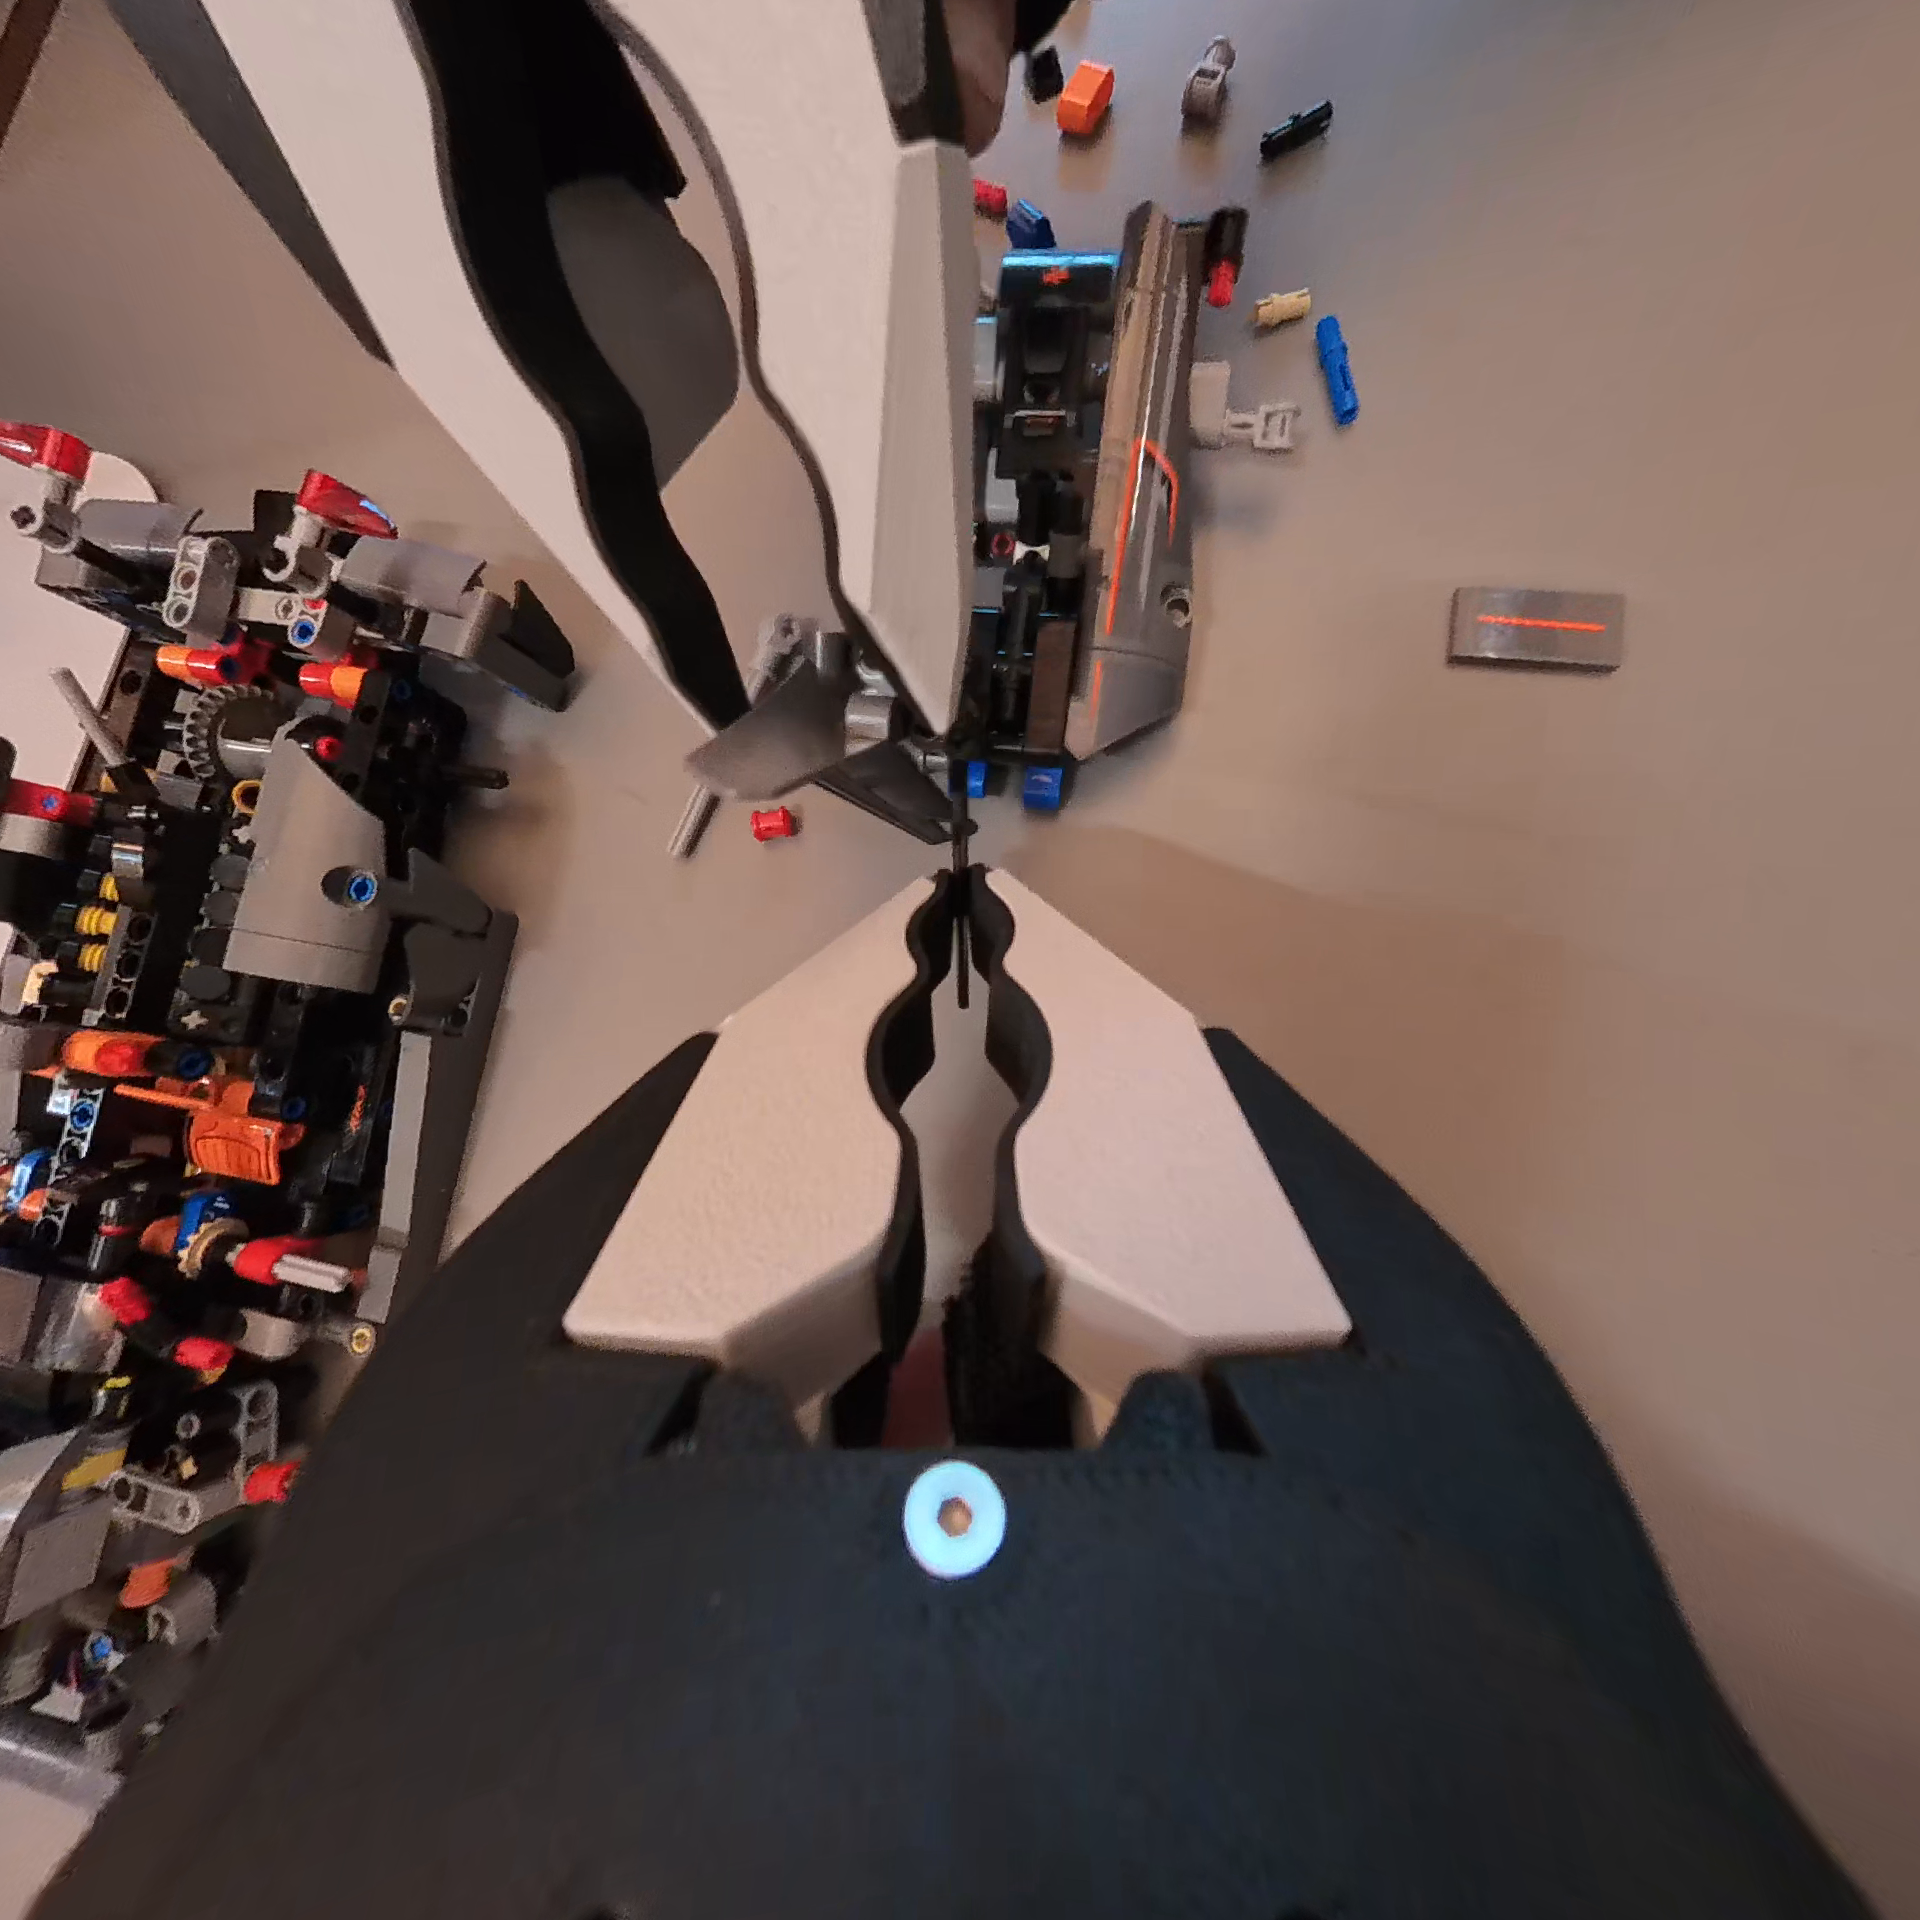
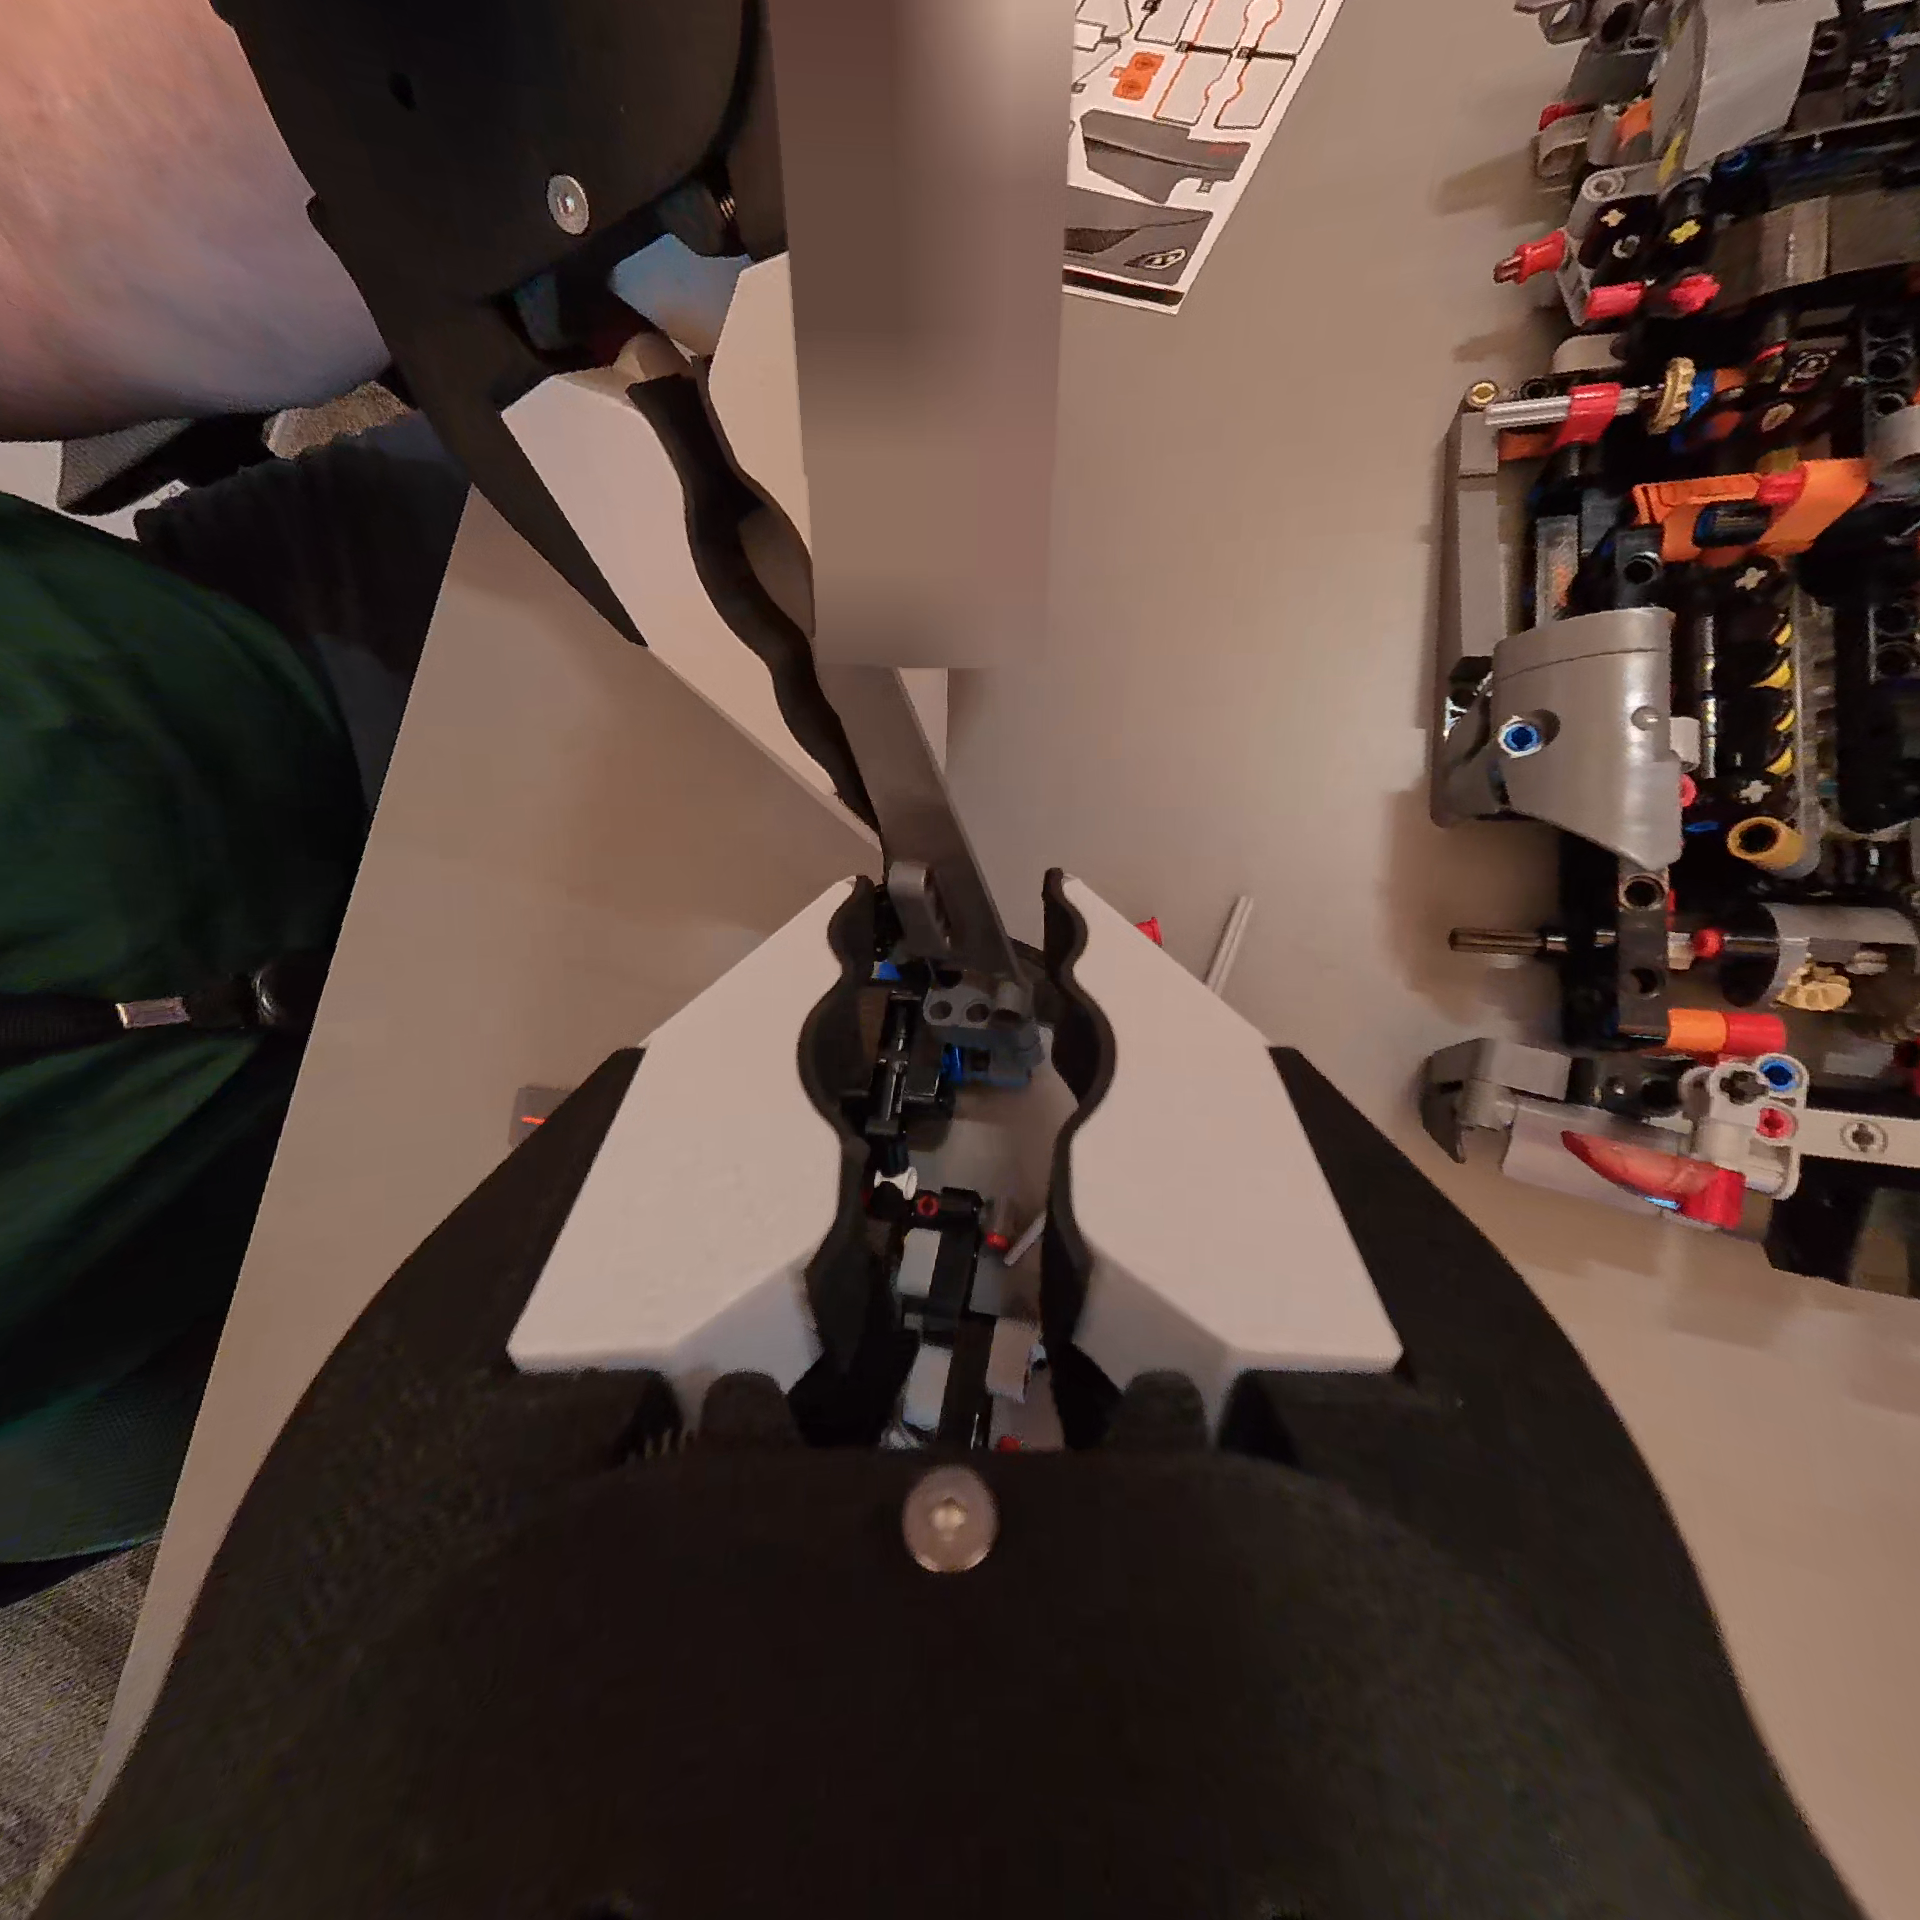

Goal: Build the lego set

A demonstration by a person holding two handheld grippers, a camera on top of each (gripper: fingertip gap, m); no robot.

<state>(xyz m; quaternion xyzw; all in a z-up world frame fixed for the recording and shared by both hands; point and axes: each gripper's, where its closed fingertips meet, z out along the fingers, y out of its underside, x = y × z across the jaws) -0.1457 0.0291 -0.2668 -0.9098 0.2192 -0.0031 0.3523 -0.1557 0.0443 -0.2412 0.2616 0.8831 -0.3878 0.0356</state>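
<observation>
My left gripper [image 1: 961,883] is shut on a thin black axle [image 1: 962,842] whose far end meets the front of a grey and black sub-assembly with orange stripes [image 1: 1132,499]. My right gripper [image 1: 831,717] comes in from above and holds that sub-assembly by its grey end. In the right wrist view my right gripper [image 2: 956,883] has the sub-assembly's black and grey parts [image 2: 935,1039] between its fingers, and the left gripper [image 2: 878,831] comes in from the upper left. The large car chassis [image 1: 208,935] lies at the left, and on the right in the right wrist view [image 2: 1714,727].
Loose parts lie on the grey table: a red bush [image 1: 772,824], a grey axle [image 1: 691,821], a grey tile with an orange line [image 1: 1536,627], a blue pin [image 1: 1337,369], an orange piece [image 1: 1086,97]. A sticker sheet [image 2: 1174,135] lies at the back. A person's green sleeve [image 2: 156,935] is beyond the table edge. Less than 4 cm separates the two grippers' tips. My right tips are roughly 5 cm from the red bush [image 1: 772,824].
</observation>
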